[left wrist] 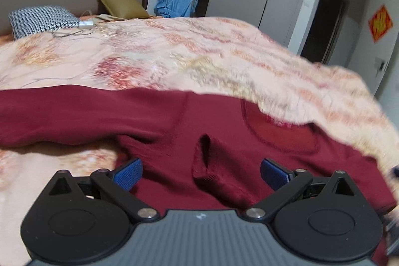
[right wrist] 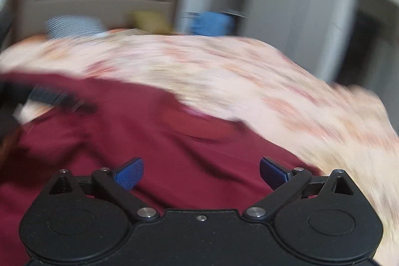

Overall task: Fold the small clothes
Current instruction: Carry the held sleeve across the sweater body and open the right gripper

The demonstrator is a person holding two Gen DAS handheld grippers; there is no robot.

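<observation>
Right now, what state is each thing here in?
Left gripper: open, holding nothing.
Right gripper: open, holding nothing.
Red garment: spread on the bed, not yet folded, one raised wrinkle.
Floral bedspread: laid over the bed, edge lapping the garment.
Doorway: open, dark inside.

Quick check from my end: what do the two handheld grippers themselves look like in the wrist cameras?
Both look alike. The left gripper and right gripper each have blue textured pads on black link arms with silver pivot pins, joined to two round black housings. The left's centre plate is ribbed grey; the right's is plain black. No cables show.
</observation>
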